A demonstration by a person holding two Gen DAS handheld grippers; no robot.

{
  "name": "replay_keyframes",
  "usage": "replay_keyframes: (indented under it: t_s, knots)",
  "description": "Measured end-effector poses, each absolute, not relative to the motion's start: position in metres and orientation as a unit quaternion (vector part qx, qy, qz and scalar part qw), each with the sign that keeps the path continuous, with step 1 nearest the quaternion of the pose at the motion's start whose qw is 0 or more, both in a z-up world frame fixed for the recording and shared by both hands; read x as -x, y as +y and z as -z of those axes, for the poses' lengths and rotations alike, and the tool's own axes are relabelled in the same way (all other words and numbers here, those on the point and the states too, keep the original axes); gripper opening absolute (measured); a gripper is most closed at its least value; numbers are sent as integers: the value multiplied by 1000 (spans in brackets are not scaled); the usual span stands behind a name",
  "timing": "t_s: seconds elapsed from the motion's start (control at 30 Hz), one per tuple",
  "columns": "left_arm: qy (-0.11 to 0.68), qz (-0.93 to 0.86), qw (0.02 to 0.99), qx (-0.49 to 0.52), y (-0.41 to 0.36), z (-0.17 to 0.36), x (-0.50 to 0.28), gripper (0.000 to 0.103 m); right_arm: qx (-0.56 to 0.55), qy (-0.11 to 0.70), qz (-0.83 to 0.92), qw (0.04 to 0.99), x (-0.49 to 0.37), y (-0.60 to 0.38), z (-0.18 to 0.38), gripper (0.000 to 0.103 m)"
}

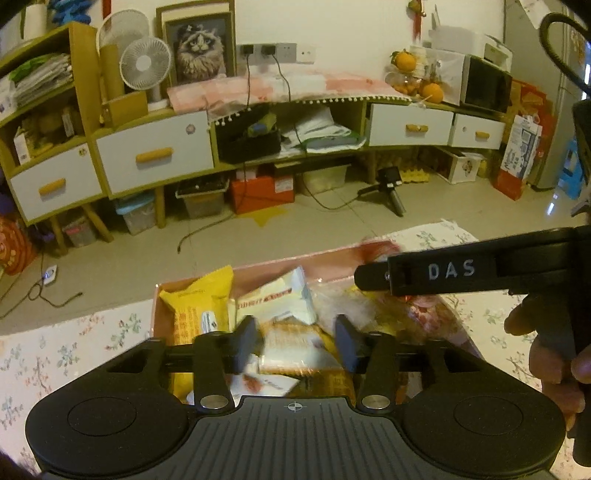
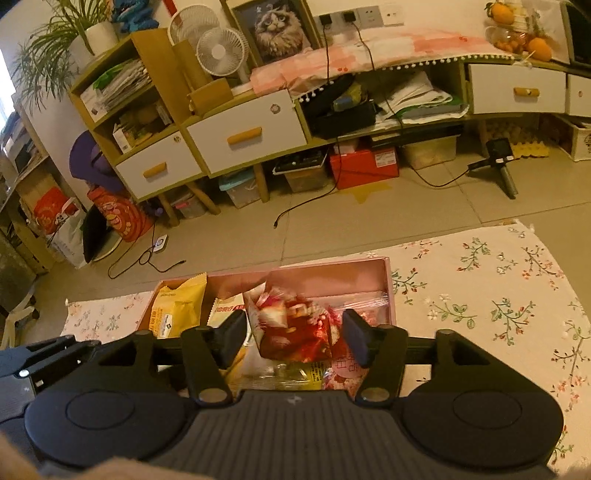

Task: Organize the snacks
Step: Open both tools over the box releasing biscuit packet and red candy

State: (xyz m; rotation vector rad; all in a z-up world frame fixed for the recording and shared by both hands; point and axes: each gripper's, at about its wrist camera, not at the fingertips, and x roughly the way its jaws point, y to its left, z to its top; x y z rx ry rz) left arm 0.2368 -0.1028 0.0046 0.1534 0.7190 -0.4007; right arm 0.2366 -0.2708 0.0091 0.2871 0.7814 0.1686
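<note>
2 black two-finger grippers, left [image 1: 295,341] and right [image 2: 295,338], hang half-open, gripping nothing, over the pink cardboard box [image 2: 388,291] of snack packets [image 1: 199,310].

Both grippers tilted down over pink box [image 2: 332,275]: left gripper [image 1: 297,341] jaws apart, nothing pinched; right gripper [image 2: 295,338] same, pads off packets.

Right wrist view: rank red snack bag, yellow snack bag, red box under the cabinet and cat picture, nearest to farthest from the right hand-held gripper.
1. Red snack bag: between the fingers of the right hand-held gripper, in the pink box.
2. Yellow snack bag: left end of the pink box.
3. Red box: on the floor under the cabinet.
4. Cat picture: on the cabinet, against the wall.
</note>
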Motion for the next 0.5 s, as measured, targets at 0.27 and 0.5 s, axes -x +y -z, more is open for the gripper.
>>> replay_keyframes:
  t_s: [0.27,0.5]
  knots:
    - [337,202,916,-76,-99,-19,-213,70,-134,371,-76,916,-221,-271,-26,70]
    - [341,198,916,-71,-87,-32,-182,78,-96,360,-77,925,-193,-263,-43,82]
